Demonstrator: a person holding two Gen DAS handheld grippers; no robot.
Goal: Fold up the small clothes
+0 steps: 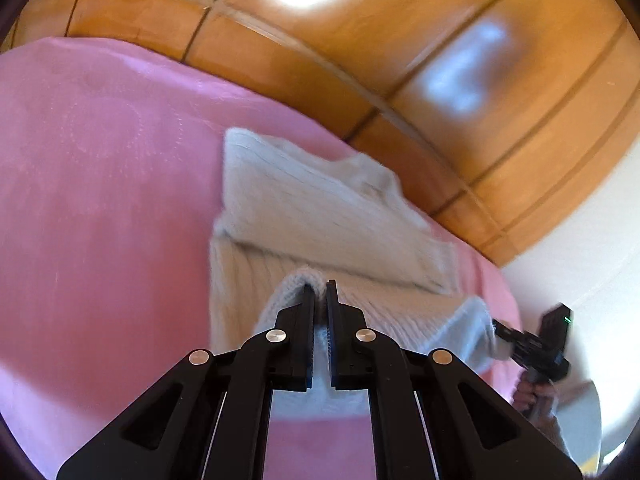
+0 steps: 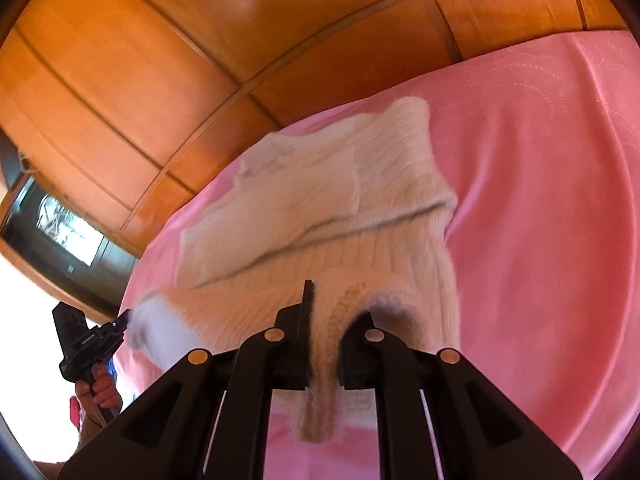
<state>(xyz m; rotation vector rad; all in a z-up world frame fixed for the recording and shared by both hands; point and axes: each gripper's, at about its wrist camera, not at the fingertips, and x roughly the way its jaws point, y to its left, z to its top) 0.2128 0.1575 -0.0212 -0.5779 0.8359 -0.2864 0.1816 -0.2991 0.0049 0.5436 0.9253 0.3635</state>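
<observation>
Sweater (image 1: 320, 208) lies on bedspread (image 1: 100, 200), before panelling (image 1: 360, 60).

fuzzy ribbed cream knit sweater (image 1: 320, 208), smooth pink cloth bedspread (image 1: 100, 200), glossy wood panelling (image 1: 460, 80), matt black plastic tongs (image 1: 319, 288)

Bedroom: pink bedspread (image 1: 100, 200), wooden wardrobe (image 1: 400, 40)

- The left black plastic two-finger gripper (image 1: 320, 286) has flat, straight fingers with ribbed inner pads (image 1: 308, 320).
- Angular black linkage arms fan out behind the fingers, pinned with four round silver rivets (image 1: 277, 335).
- The right black plastic two-finger gripper (image 2: 320, 292) is built the same, its rivets looking coppery in the warm light.
- A boxy black camera block on the far gripper shows a small green light.
- Each person's hand (image 2: 100, 390) wraps a pistol-style handle; a pale sleeve shows at one wrist.
</observation>
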